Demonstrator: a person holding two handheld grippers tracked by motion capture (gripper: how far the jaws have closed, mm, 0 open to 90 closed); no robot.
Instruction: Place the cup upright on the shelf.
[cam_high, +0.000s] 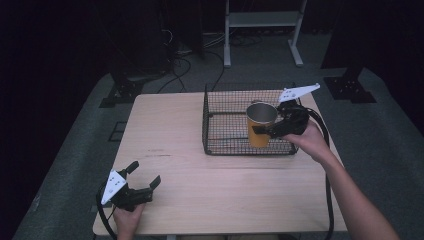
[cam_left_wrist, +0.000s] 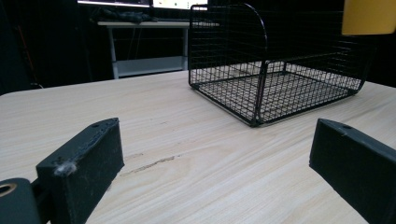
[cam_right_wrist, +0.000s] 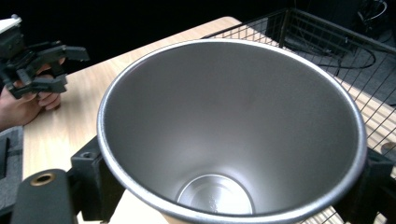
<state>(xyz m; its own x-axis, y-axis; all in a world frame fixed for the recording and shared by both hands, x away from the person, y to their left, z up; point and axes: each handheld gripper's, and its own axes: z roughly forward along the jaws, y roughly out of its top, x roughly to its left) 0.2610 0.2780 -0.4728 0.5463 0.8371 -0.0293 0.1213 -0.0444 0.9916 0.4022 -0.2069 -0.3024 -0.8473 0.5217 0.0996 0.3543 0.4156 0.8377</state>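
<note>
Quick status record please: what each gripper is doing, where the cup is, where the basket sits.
right gripper: shut on cup, jaws on either side of it
cup: yellow outside, steel inside, upright, empty, held over the basket's right front part; whether it touches the basket floor cannot be told
basket: black wire, on the table's far right part
left gripper: open, holds nothing, at the table's near left corner
table: light wood

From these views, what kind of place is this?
Probably a lab or data-recording room, not a home: a bare wooden table on grey carpet, dark surroundings, loose cables on the floor, and a white equipment stand behind.
</note>
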